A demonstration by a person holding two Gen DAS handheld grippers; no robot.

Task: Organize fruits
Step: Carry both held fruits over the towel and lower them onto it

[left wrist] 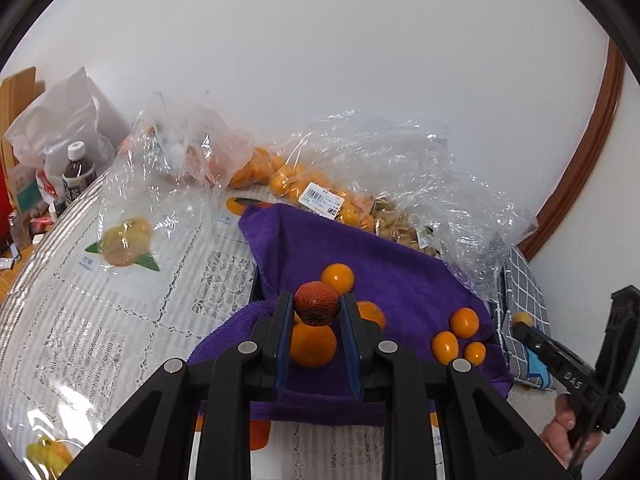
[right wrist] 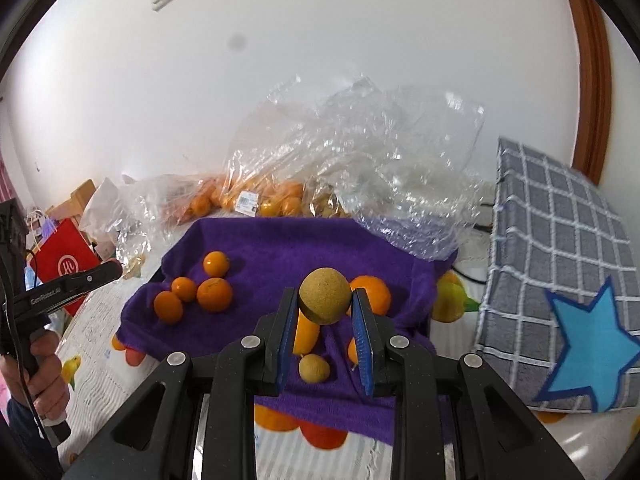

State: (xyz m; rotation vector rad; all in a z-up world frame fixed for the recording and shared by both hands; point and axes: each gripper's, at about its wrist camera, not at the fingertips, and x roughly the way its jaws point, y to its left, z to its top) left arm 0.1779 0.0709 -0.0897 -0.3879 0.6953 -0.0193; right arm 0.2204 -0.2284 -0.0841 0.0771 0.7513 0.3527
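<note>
A: So, what is each gripper carrying?

B: The left gripper (left wrist: 316,308) is clamping a speckled red fruit (left wrist: 317,303) between its blue pads, right at the fingertips. The right gripper (right wrist: 325,302) is pinching a round tan fruit (right wrist: 325,301) the same way. Both fruits are hanging above the purple towel (left wrist: 380,264).

A: What is lying underneath them?

B: In the left wrist view, seven orange fruits are showing on the towel. One large orange (left wrist: 313,344) is sitting straight below the red fruit at 6 o'clock, one small one (left wrist: 338,278) is peeking out at 1 o'clock, one (left wrist: 370,314) is half hidden behind the right finger, another is barely showing beside the left finger, and three are clustering at 4 o'clock (left wrist: 460,338). In the right wrist view, a second, smaller tan fruit (right wrist: 314,368) is resting at 6 o'clock between the fingers.

A: Anything crowding the space?

B: Clear plastic bags (left wrist: 360,152) are piling up at 12 o'clock behind the towel, some holding more oranges. A checked grey cushion with a blue star (right wrist: 560,300) is leaning at 3 o'clock. A dark bottle (left wrist: 78,176) is standing far off at 10 o'clock on the lace tablecloth (left wrist: 120,320).
</note>
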